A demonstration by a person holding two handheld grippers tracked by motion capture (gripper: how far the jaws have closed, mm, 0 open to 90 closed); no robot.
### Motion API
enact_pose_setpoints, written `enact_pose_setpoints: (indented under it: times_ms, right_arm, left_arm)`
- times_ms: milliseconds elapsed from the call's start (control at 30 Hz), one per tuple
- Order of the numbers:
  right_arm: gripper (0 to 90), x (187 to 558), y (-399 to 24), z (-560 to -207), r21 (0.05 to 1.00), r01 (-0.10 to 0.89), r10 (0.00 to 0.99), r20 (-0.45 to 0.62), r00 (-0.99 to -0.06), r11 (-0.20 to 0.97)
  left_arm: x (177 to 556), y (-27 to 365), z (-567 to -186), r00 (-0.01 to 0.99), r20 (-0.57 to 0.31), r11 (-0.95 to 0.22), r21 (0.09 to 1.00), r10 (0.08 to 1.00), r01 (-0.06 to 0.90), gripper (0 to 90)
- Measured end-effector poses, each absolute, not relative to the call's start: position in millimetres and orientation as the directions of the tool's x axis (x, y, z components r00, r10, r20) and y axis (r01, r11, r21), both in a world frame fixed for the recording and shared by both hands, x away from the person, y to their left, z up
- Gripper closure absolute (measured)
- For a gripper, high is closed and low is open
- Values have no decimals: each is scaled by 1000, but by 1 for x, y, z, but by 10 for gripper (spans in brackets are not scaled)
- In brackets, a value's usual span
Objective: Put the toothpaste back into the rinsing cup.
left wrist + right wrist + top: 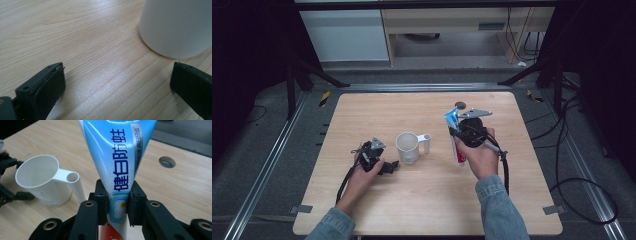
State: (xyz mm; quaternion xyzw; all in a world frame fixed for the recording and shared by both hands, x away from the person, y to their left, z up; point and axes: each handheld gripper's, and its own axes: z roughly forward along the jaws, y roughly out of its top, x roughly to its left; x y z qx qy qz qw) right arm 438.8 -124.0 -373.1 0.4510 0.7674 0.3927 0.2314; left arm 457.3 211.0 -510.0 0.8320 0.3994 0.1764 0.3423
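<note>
Clamped in the right claw [117, 207], the toothpaste tube [117, 165] should stay upright and travel left to the white cup [41, 180], while the left claw [117, 82], jaws apart, waits beside that cup on the counter [82, 37].

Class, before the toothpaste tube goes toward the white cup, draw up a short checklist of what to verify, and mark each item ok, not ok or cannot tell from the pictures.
1. Right gripper clamped on the toothpaste tube: ok, both pads press the tube's lower part.
2. Tube clear of the table: cannot tell; its lower end is hidden behind the hand.
3. White cup upright, mouth open: ok.
4. Cup interior free: ok, nothing visible inside in the right gripper view.
5. Left gripper steadying the cup: not ok, jaws open, cup in front of them, not between.
6. Cup handle out of the tube's way: cannot tell; it points toward the tube side.
</note>
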Motion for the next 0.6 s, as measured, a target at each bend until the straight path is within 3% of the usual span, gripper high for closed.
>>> enact_pose_setpoints:
  times_ms: [233, 500, 600]
  right_arm:
    - [733, 427, -119, -375, 881, 433, 915, 2, -404, 189]
    - [733, 423, -107, -369, 916, 381, 926, 31, -377, 125]
    - [733, 422, -99, -368, 937, 347, 935, 82, -344, 45]
  left_arm:
    - [457, 211, -510, 618, 20, -446, 711, 786, 544, 0]
    - [457, 211, -510, 618, 19, -445, 711, 786, 544, 0]
    - [457, 211, -510, 616, 17, -442, 713, 787, 544, 0]
